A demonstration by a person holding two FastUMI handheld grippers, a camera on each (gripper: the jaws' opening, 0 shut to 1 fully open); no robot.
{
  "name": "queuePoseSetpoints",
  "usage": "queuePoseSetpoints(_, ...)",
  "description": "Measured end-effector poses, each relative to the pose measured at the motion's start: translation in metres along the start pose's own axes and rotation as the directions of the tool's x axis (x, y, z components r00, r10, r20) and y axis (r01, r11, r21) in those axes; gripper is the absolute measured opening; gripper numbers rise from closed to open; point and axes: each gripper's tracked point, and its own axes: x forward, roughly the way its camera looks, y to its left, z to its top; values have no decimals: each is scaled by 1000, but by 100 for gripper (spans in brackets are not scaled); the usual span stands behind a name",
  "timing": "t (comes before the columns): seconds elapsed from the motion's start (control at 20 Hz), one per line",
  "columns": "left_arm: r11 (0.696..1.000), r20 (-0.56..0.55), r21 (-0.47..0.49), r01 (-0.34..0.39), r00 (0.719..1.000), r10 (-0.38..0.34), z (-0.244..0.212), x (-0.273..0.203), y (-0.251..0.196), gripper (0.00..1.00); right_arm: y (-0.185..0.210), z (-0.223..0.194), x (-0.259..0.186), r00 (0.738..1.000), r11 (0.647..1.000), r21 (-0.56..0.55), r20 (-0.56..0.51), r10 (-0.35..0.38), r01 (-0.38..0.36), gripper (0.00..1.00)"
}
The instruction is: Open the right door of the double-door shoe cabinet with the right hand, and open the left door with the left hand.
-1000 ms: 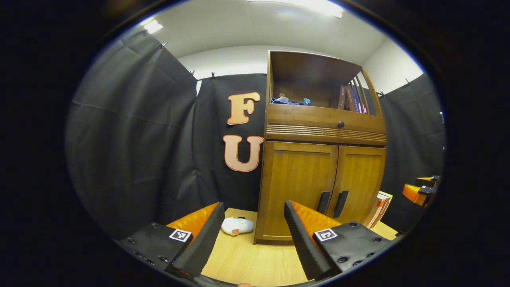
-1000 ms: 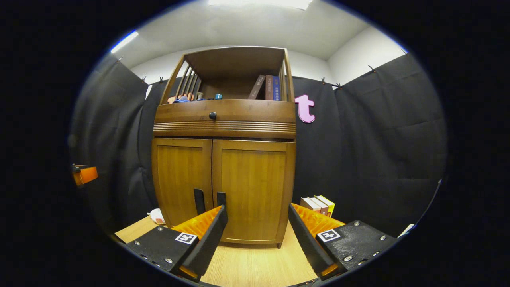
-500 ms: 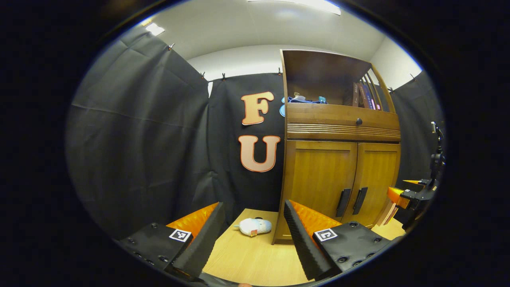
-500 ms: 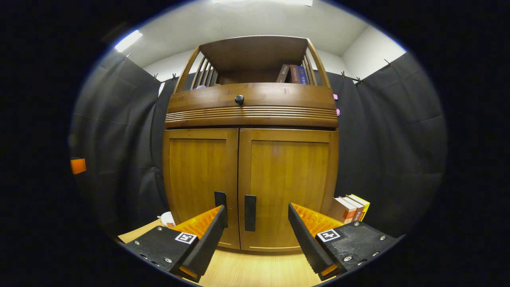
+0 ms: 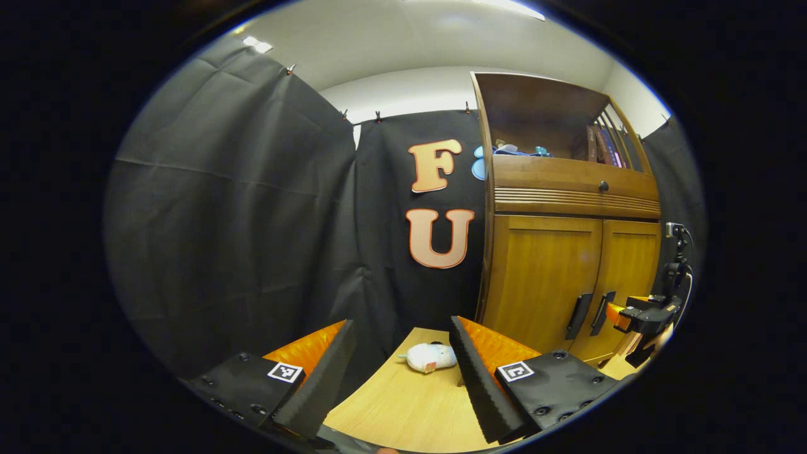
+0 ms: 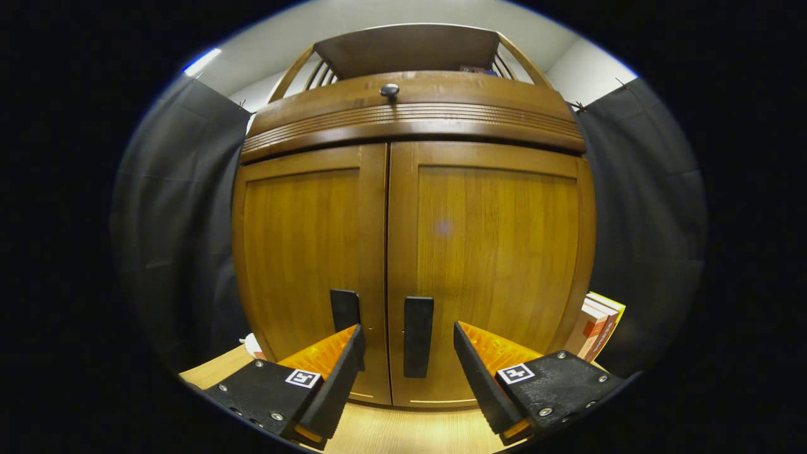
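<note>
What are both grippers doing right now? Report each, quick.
Left gripper: open, holding nothing, off to the cabinet's left.
Right gripper: open, holding nothing, jaws either side of the right door handle.

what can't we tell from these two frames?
- Cabinet interior: hidden behind the shut left door and right door, both views.
- Left handle, right gripper view: lower end covered by the right tool, which is open.
- Books beside the cabinet: partly behind its side; titles too small.
- Upper shelf items, left gripper view: too small to identify.
- White soft toy, left gripper view: partly behind a finger of the open left tool.
</note>
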Motion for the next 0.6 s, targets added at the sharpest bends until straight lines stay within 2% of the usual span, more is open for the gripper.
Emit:
queuePoseSetpoints(0.25,999,-15,1,-35,999,35,-9,13,20,93,-11,-32,41,998,998,50,-58,-37,40,76)
queuePoseSetpoints(0.3,999,-13,-2,-35,999,35,-9,13,21,96,-14,-37,45,997,997,58,-66,-41,45,75)
queuePoseSetpoints(0.35,999,-10,-4,-36,999,36,-9,13,19,93,-15,-41,49,997,997,60,-71,-42,46,73)
queuePoseSetpoints(0.45,999,-7,1,-40,999,40,-10,15,20,100,-12,-45,56,996,998,60,-80,-32,37,66)
queuePoseSetpoints(0.5,999,-8,4,-42,999,42,-12,18,20,93,-9,-46,58,996,997,69,-80,-24,30,64)
queuePoseSetpoints(0.6,999,-13,3,-42,999,42,-14,19,19,93,-8,-48,61,997,996,80,-77,-21,27,58)
